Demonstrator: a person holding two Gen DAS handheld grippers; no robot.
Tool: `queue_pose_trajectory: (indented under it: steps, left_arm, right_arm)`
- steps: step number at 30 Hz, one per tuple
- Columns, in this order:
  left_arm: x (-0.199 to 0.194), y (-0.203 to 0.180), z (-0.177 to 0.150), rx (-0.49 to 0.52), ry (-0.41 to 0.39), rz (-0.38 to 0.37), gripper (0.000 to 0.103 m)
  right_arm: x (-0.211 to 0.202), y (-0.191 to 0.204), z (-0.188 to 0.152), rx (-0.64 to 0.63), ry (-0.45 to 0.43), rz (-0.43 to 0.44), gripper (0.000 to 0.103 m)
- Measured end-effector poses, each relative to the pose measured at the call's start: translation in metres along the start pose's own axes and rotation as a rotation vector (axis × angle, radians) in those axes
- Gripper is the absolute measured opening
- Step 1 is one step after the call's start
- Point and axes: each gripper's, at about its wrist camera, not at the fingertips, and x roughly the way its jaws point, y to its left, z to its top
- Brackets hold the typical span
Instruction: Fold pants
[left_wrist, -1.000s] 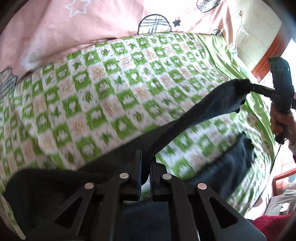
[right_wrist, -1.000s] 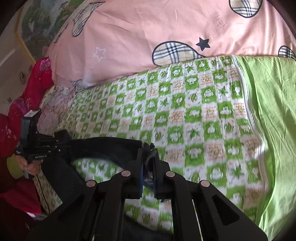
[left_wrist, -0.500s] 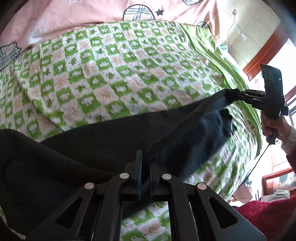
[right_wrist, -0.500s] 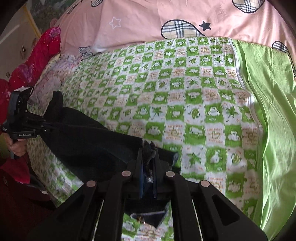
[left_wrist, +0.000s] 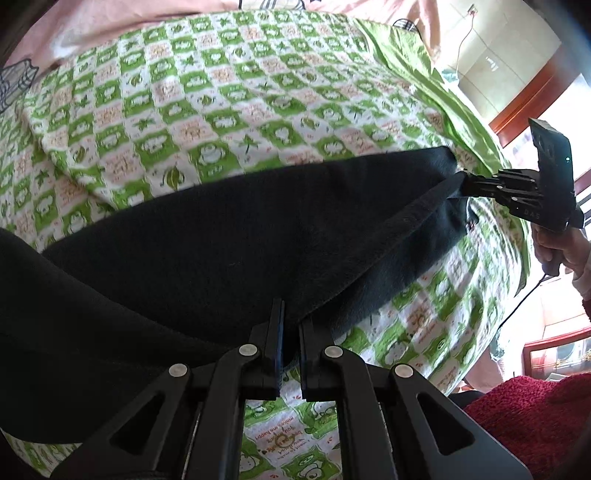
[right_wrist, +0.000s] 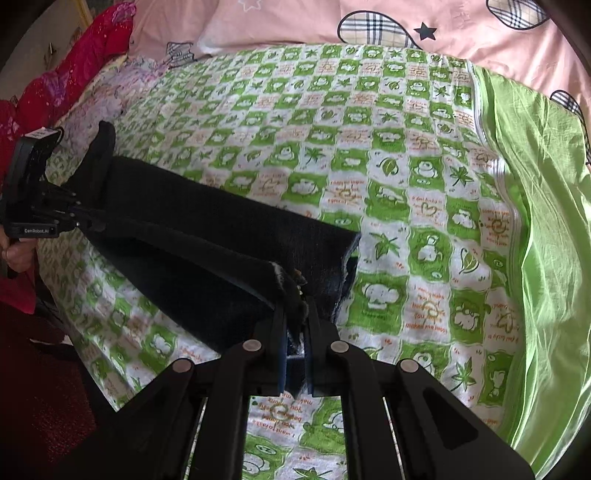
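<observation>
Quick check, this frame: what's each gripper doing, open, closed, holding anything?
Left gripper: closed, pinching an edge of the dark pants.
Right gripper: closed, clamped on the pants' frayed hem end.

Pants (right_wrist: 207, 236): showing black, with a pale frayed hem. Sheet (right_wrist: 388, 155): showing green-and-white checks with orange print, bordered by a plain lime-green edge (right_wrist: 546, 229). Quilt (right_wrist: 461, 26): showing pink with plaid patches and dark stars. Grippers (left_wrist: 291, 332) (right_wrist: 295, 325): showing black. Fabric (left_wrist: 532, 417): showing red.
</observation>
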Motion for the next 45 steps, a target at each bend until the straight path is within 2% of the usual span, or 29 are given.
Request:
queue_pose_trajectory:
  steps: [9, 14, 17, 19, 20, 23, 25, 27, 33, 35, 39, 45]
  left_arm:
    - [0.017, 0.002, -0.013, -0.014, 0.048, -0.009, 0.007]
    - [0.023, 0.004, -0.02, -0.04, 0.074, -0.015, 0.014]
    - [0.018, 0.006, -0.023, -0.067, 0.078, -0.034, 0.023]
    - [0.01, 0.009, -0.027, -0.094, 0.082, -0.057, 0.041]
    - [0.007, 0.01, -0.029, -0.106, 0.078, -0.061, 0.043]
    - [-0.005, 0.016, -0.035, -0.146, 0.073, -0.05, 0.046]
    - [-0.012, 0.024, -0.038, -0.19, 0.07, -0.026, 0.053]
    - [-0.021, 0.037, -0.042, -0.241, 0.061, 0.002, 0.055]
    - [-0.049, 0.084, -0.037, -0.455, 0.019, 0.089, 0.062]
    - [-0.061, 0.102, -0.029, -0.537, 0.001, 0.148, 0.067]
    - [-0.073, 0.136, -0.007, -0.641, 0.019, 0.275, 0.068]
    - [-0.082, 0.183, 0.027, -0.751, 0.036, 0.383, 0.07]
  right_arm:
    - [0.003, 0.004, -0.011, -0.036, 0.059, 0.01, 0.008]
    - [0.007, 0.006, -0.017, -0.048, 0.125, 0.029, 0.009]
    - [0.001, 0.002, -0.016, 0.002, 0.148, 0.054, 0.017]
    - [-0.006, -0.001, -0.015, 0.032, 0.144, 0.059, 0.041]
    - [-0.013, -0.002, -0.014, 0.046, 0.123, 0.061, 0.045]
    - [-0.027, -0.001, -0.006, 0.08, 0.054, 0.092, 0.046]
    - [-0.031, 0.002, 0.002, 0.102, 0.016, 0.111, 0.046]
    - [-0.028, 0.009, 0.013, 0.115, -0.011, 0.141, 0.046]
    - [-0.003, 0.053, 0.042, 0.056, -0.014, 0.24, 0.046]
    - [0.011, 0.071, 0.052, 0.03, 0.002, 0.277, 0.046]
    - [0.034, 0.105, 0.074, -0.03, 0.015, 0.342, 0.046]
    - [0.065, 0.169, 0.103, -0.137, 0.034, 0.436, 0.046]
